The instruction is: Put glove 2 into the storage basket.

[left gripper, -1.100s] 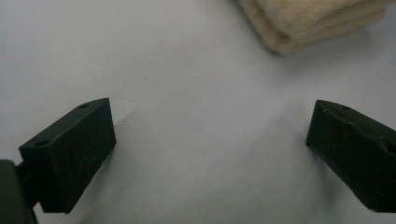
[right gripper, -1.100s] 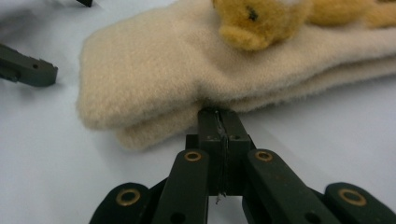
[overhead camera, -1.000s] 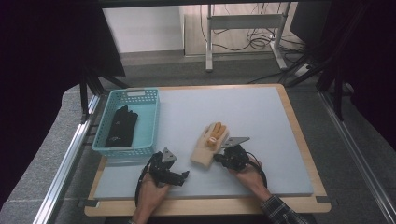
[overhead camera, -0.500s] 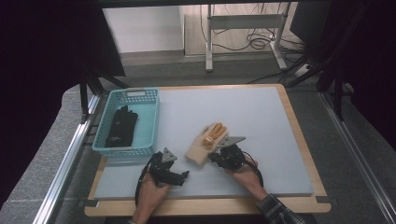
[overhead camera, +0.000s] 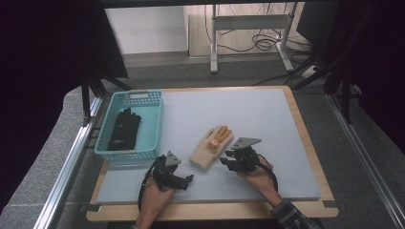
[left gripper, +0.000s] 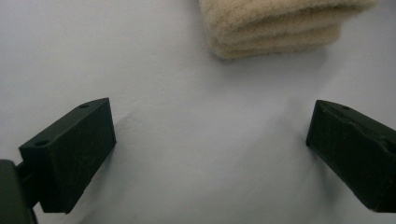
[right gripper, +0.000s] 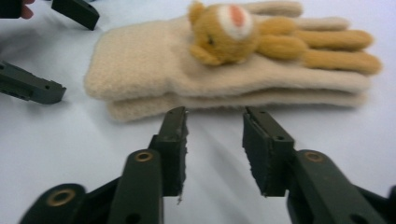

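Fingers first: the right gripper (right gripper: 214, 140) has its jaws partway open with nothing between them, and they've just been opening. A second ago it was up against the near side of the beige gloves (overhead camera: 211, 147); now there's a clear strip of bare mat between its tips and the stack, so it's let go and backed off a touch. The left gripper (left gripper: 210, 154) sits with its jaws spread wide, empty too, pointing at the cuff end of the pair, near it but not touching.

The gloves themselves look like a stacked pair, the top one with a little bear (right gripper: 219, 30) sewn on and orange fingers. They're lying flat on the grey mat (overhead camera: 267, 114), around the middle toward the near edge, between the two grippers. Compared with a second ago the stack has swung a bit: the cuff end is now angled more toward the near left corner, fingers pointing toward the far right.

Over at the left edge there's a blue basket (overhead camera: 152, 107) with a black glove (overhead camera: 123, 128) already lying in it.

My read: the right hand just nudged or squared up the pair and released it, so nobody's got a grip on it right now. If the gloves are headed for the basket, someone has to take a fresh pinch, and the left gripper looks best lined up on that cuff.
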`<state>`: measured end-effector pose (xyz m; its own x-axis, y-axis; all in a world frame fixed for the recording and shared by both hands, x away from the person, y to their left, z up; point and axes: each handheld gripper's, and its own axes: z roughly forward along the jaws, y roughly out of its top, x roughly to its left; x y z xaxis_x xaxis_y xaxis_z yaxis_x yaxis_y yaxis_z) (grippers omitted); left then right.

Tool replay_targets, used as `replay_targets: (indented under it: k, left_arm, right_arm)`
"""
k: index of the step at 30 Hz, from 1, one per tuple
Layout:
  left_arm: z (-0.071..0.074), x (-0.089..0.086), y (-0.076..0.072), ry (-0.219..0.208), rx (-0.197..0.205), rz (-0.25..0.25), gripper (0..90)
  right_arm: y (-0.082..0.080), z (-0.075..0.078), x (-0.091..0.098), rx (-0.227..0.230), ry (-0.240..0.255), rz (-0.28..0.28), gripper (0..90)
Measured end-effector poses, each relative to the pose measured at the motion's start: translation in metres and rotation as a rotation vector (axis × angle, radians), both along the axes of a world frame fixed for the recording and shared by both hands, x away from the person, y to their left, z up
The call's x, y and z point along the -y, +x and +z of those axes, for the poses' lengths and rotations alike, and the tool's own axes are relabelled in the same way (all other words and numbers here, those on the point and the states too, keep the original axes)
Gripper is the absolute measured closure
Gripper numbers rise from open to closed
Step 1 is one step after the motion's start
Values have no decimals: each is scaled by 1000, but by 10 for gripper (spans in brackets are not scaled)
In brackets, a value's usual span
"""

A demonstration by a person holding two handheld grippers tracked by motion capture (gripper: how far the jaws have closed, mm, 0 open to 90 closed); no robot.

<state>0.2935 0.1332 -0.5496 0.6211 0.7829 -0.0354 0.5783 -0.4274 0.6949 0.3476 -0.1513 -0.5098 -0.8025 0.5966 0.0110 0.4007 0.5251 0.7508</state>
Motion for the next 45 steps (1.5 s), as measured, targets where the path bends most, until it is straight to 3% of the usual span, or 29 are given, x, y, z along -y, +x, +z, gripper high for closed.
replay_targets:
  k: [14, 19, 26, 34, 45]
  left_arm:
    - [0, 0, 0, 0, 0, 2, 16]
    - [0, 0, 0, 0, 0, 3, 16]
    - [0, 0, 0, 1, -2, 3, 16]
    - [0, 0, 0, 1, -4, 2, 15]
    - [0, 1, 0, -3, -5, 4, 18]
  right_arm:
    - [1, 7, 35, 13, 10, -75, 396]
    - [4, 9, 53, 18, 26, -131, 312]
    - [6, 10, 77, 19, 38, -188, 260]
    - [1, 1, 98, 9, 33, -223, 220]
    - [-6, -16, 120, 7, -15, -271, 184]
